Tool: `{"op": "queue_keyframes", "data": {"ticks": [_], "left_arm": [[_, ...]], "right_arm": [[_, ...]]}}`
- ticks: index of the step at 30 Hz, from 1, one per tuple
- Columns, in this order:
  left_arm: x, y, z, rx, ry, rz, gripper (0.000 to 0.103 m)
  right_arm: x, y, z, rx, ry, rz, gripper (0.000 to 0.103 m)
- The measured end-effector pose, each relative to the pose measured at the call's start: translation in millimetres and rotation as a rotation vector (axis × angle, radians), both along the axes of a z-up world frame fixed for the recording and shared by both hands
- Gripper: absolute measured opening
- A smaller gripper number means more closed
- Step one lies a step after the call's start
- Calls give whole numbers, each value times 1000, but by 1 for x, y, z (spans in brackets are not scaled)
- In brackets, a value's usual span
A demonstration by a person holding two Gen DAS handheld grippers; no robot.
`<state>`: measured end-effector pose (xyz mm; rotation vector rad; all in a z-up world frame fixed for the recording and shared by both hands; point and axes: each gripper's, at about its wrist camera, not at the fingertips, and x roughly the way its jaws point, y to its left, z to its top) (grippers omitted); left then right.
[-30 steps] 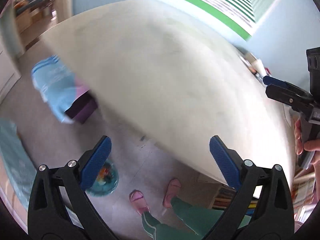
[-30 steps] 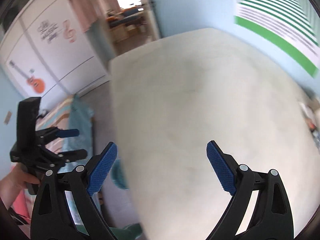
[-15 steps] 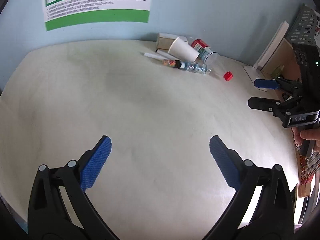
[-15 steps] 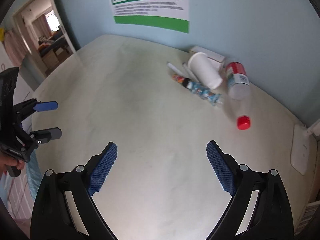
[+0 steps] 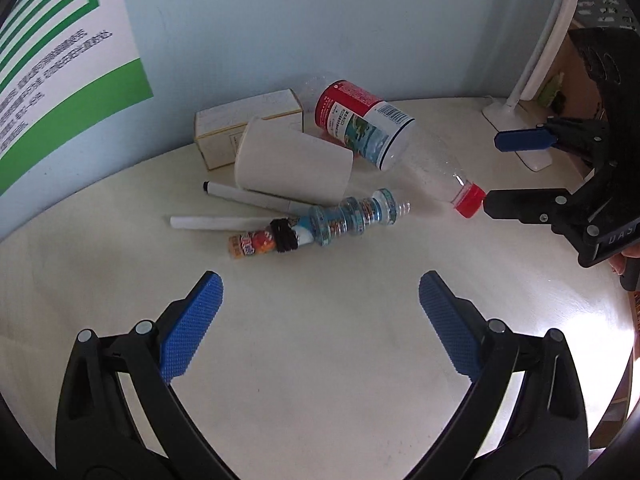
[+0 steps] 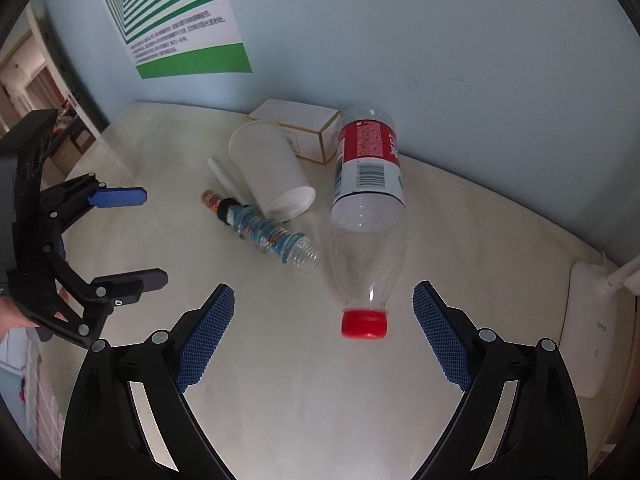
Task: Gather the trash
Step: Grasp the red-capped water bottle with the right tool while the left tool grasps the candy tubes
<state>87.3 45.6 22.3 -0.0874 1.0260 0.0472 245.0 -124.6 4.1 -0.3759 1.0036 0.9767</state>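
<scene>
right wrist view: right gripper (image 6: 323,334) is being held w/ jaws spread near bottle (image 6: 368,216)'s red cap (image 6: 364,323); left gripper (image 5: 318,320) likewise spread, nothing gripped.

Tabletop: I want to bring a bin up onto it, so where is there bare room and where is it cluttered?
Bare: the round cream tabletop between the left gripper and the crushed small clear bottle, plus its left side below the green-striped poster. Crowded: the back by the wall, where the white paper cup, cardboard box and red-capped clear plastic bottle lie together.
</scene>
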Motion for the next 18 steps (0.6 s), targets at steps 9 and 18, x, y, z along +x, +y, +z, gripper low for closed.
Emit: {"op": "queue_keyframes", "data": {"ticks": [9,18], "left_arm": [[42,2,-27,15,57,-86,96],[73,-1,-53,27,118,-139,96]], "right_arm": [[48,10,-24,-8,32,-26,90],[80,28,-46,-32,71,-44,90]]}}
